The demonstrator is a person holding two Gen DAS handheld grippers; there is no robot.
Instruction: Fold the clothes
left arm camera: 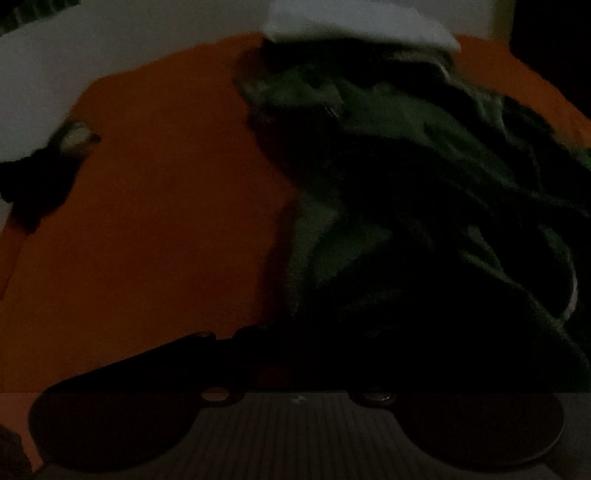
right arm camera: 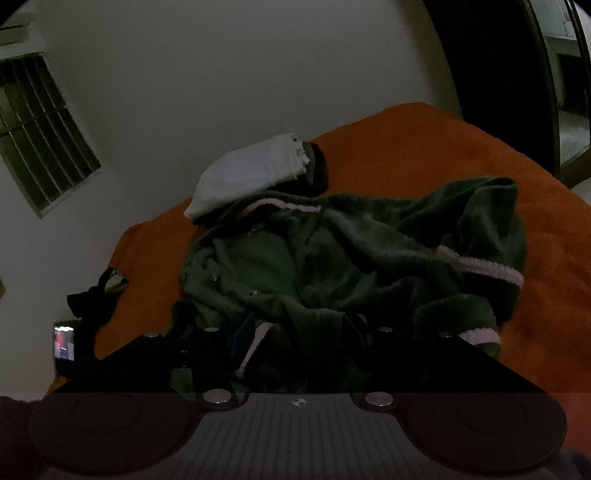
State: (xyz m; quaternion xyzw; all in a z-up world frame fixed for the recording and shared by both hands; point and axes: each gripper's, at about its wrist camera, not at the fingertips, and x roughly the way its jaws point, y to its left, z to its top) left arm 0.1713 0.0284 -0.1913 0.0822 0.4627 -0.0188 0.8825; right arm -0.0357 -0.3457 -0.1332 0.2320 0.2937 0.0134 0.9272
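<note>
A crumpled dark green fleece garment with pink-striped cuffs (right arm camera: 332, 258) lies on an orange bedspread (right arm camera: 443, 155); it also shows in the left wrist view (left arm camera: 388, 177). My right gripper (right arm camera: 295, 343) is low at the garment's near edge, with green and pink cloth between its fingers (right arm camera: 210, 354). My left gripper (left arm camera: 295, 354) is very dark at the garment's near edge; only its left finger (left arm camera: 207, 350) shows faintly. A folded white cloth (right arm camera: 251, 177) lies behind the garment and shows in the left wrist view (left arm camera: 354, 22).
A small black item (right arm camera: 96, 295) lies on the bed's left edge, also in the left wrist view (left arm camera: 33, 177). A small lit screen (right arm camera: 64, 339) sits beside it. A white wall with a barred window (right arm camera: 40, 136) stands behind. A dark doorway (right arm camera: 498, 74) is at right.
</note>
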